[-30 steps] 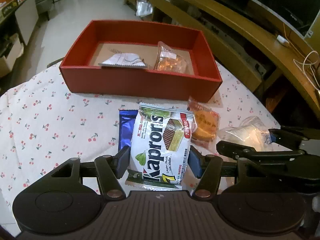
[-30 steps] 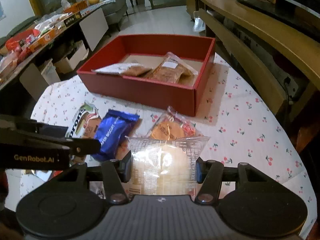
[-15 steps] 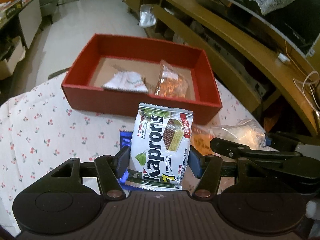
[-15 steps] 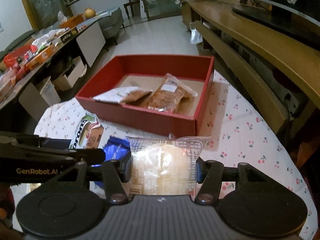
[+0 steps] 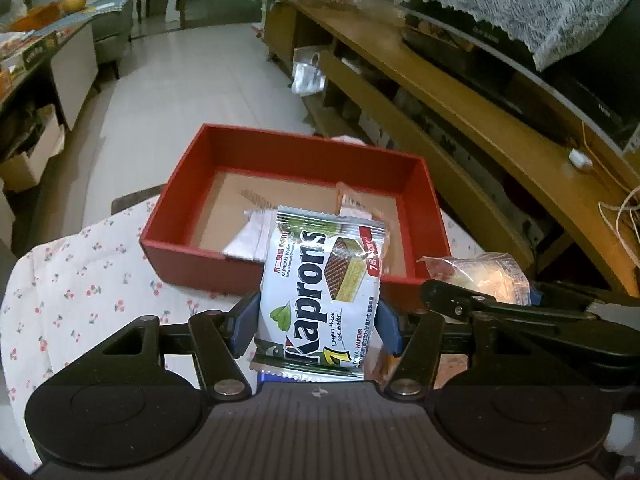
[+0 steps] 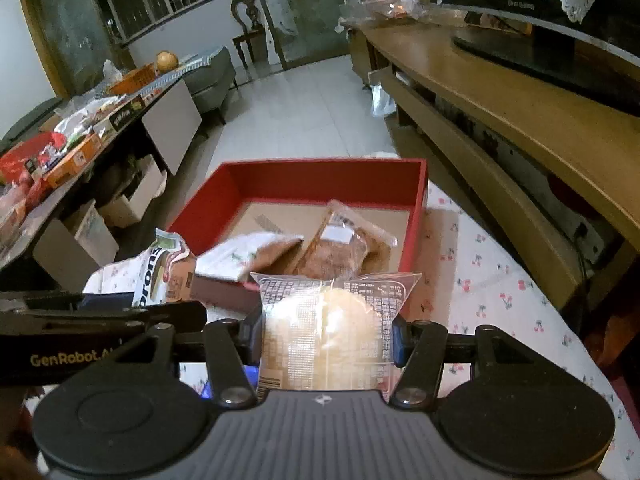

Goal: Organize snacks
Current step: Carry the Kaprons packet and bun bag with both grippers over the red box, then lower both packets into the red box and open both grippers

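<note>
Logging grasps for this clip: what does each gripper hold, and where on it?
Left gripper pinches the Kaprons wafer pack across its lower side edges; right gripper pinches the clear-wrapped bun likewise.

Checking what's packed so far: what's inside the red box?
Inside the red box, two packets: a white-and-brown packet and a clear bag of brown snacks, on a cardboard floor. The held packets hide its near edge.

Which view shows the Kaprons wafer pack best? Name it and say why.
The left wrist view. There the Kaprons wafer pack faces the camera, clamped in the left gripper, with its printed front readable. The right wrist view catches only its upper part, side on, behind the left gripper's arm.
</note>
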{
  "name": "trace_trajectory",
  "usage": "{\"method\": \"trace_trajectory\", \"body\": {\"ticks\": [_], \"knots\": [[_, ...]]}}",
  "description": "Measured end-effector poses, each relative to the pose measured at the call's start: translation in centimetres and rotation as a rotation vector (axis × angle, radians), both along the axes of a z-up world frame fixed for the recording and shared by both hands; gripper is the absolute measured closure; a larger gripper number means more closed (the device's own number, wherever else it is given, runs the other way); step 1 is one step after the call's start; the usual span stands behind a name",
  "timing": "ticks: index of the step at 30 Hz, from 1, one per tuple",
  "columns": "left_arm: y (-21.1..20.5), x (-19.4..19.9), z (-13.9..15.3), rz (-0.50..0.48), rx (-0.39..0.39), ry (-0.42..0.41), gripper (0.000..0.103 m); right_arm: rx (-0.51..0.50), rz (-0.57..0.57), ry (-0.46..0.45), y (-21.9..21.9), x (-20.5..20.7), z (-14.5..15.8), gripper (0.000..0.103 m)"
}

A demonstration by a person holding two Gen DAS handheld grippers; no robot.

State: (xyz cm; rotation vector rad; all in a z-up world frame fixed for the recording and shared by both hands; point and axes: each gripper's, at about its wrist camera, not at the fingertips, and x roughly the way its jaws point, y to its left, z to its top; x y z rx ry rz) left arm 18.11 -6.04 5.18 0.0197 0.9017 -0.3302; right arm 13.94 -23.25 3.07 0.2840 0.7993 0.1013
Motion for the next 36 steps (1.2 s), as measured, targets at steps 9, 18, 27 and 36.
{"method": "trace_trajectory", "body": {"ticks": [9, 18, 27, 36], "knots": [[-0.4, 2.3, 0.5, 0.017, 0.001, -0.023, 0.037, -0.006, -0.032, -0.018, -0.3, 2.3, 0.6, 0.030], [-0.5, 4.0, 0.5, 0.033, -0.007, -0.031, 0.037, 0.010, -0.052, -0.016, -0.5, 4.5, 0.5, 0.030], [-0.9, 5.2, 0.4, 0.042, -0.002, -0.038, 0.037, 0.020, -0.067, -0.012, -0.7, 5.9, 0.2, 0.030], [-0.9, 6.3, 0.1, 0.057, 0.002, -0.036, 0.037, 0.019, -0.076, -0.006, -0.8, 7.1, -0.3, 0.030]]}}
